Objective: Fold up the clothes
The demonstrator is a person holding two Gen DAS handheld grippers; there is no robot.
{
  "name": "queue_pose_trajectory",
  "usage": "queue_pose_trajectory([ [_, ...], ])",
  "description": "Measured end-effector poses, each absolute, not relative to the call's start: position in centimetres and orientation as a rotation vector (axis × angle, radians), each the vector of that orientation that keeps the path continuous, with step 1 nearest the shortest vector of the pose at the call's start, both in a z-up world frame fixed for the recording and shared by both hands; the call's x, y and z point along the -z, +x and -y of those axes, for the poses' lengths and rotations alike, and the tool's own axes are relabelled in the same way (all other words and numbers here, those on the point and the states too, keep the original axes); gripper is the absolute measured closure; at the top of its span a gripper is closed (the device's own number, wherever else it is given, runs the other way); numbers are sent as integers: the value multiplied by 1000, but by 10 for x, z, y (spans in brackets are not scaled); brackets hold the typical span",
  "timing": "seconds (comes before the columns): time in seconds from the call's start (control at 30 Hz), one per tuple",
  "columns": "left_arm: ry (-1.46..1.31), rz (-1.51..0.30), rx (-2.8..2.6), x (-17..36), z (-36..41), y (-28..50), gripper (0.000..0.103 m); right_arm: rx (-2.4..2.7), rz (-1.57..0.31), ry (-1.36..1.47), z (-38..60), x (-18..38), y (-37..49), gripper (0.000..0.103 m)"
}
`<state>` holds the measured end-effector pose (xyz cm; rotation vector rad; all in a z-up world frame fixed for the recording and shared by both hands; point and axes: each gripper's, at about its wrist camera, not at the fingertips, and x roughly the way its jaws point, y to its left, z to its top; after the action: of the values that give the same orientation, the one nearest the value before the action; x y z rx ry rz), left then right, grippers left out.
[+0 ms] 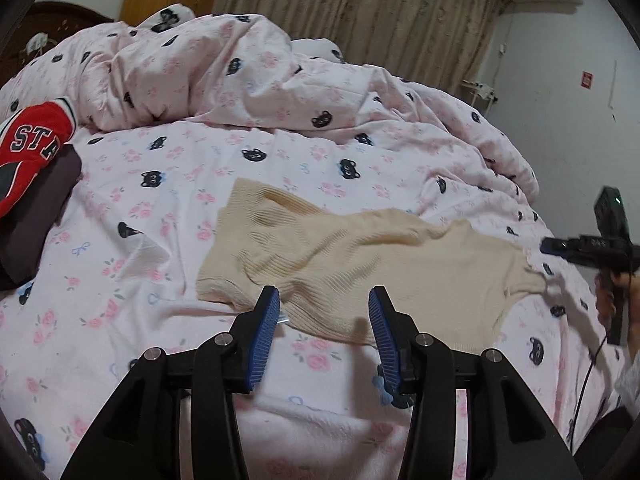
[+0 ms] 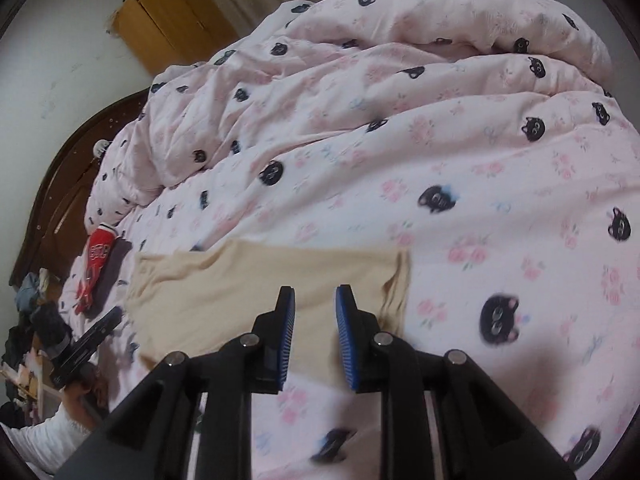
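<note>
Left gripper (image 1: 323, 300) and right gripper (image 2: 315, 300), both empty, over a beige top (image 1: 360, 264) on the bed (image 1: 160, 184).

In each wrist view the blue-padded fingers (image 1: 267, 332) fill the lower centre of the frame, parted with nothing between them; the left pair stands wider than the right. The top lies flat at centre frame, partly folded and still rumpled, its near hem just beyond the left fingertips, probably laid out so that an edge can be pinched for the next fold. A heaped duvet (image 1: 208, 68) is pushed to the upper frame, leaving working room. A red garment (image 1: 28, 152) on a dark one (image 1: 36, 216) sits at the left edge, apparently a finished pile.
</note>
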<state>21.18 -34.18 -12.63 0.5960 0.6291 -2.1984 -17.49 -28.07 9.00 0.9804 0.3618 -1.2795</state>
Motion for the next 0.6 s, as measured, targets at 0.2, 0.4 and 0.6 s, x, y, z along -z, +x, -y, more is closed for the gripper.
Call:
queue_pose_trajectory([
  [0.2, 611, -677, 2212, 141, 344, 212, 55, 1332, -457, 981, 299, -63, -183, 80],
  [0.4, 624, -726, 2218, 150, 349, 210, 55, 1347, -461, 996, 303, -53, -187, 80],
  [0.6, 624, -741, 2223, 152, 351, 211, 55, 1350, -463, 1014, 307, -49, -188, 92],
])
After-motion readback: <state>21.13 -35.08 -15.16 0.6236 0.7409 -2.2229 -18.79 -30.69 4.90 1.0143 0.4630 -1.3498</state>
